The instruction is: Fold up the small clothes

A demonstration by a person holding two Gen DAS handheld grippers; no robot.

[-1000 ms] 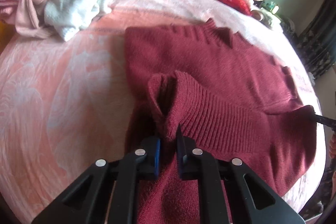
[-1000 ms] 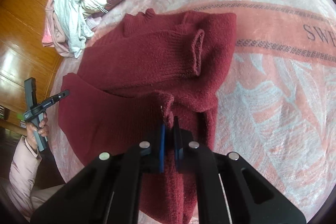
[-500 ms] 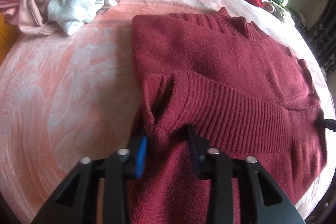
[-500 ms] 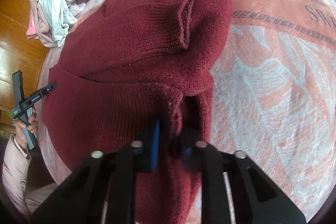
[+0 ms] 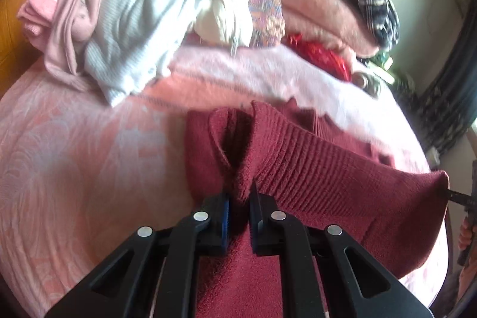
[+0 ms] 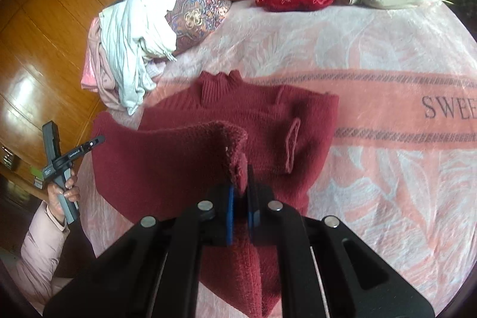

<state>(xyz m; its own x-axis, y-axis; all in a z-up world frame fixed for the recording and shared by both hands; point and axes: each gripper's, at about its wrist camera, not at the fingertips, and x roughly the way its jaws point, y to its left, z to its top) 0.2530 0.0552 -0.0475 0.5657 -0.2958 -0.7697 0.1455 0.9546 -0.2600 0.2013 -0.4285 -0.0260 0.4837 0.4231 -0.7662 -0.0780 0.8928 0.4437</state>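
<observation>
Maroon sweater (image 6: 184, 166) — on pink bedspread (image 6: 387, 198), hem lifted. Left gripper (image 5: 240, 201) just closed, pinching ribbed hem; right gripper (image 6: 242, 198) pinching hem corner. Near edge hidden behind grippers; left view blurred.

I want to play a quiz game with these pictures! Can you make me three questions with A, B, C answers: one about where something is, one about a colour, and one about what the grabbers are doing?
1. Where is the pile of white and pink clothes?
A. under the sweater
B. near the bed's edge, beyond the sweater
C. on the floor

2. What colour is the sweater being folded?
A. dark red
B. blue
C. white

3. What are the left gripper and right gripper doing?
A. both hang open and empty
B. only one holds cloth
C. both are shut on the sweater's lower edge

Answers:
1 B: the pile sits by the bed's edge, past the collar.
2 A: the knit is dark red all over.
3 C: red knit is pinched between each pair of fingers.
</observation>
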